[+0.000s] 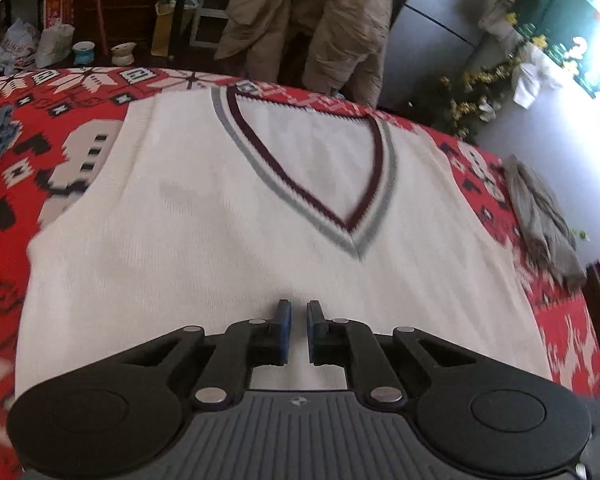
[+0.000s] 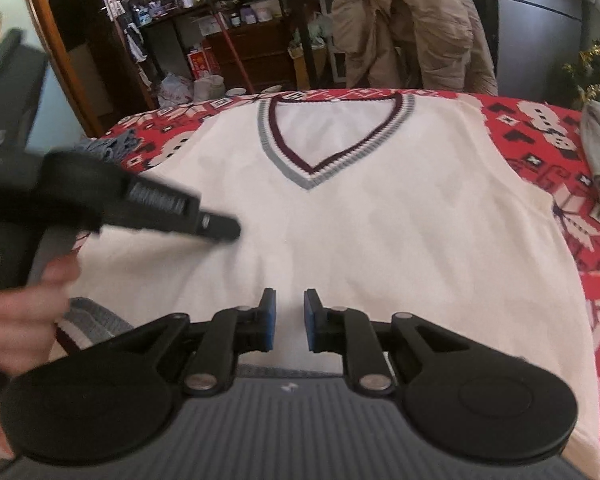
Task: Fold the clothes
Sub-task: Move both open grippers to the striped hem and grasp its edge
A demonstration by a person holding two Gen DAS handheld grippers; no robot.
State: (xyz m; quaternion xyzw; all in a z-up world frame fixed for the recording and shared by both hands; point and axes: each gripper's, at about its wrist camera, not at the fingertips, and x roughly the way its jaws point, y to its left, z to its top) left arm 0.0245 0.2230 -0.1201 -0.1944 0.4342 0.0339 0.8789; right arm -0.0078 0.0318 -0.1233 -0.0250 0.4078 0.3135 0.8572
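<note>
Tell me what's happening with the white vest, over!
Left hand-held gripper and right hand-held gripper: nearly closed, empty, above the vest. White V-neck vest flat on red blanket, unfolded. Nothing on it.

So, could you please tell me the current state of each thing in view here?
White vest: spread flat, front up, unfolded.
Left claw: nearly closed, empty, above the vest.
Right claw: narrowly open, empty, above the vest.
Grey garment: crumpled at the blanket's edge.
Red blanket: spread under the vest.
</note>
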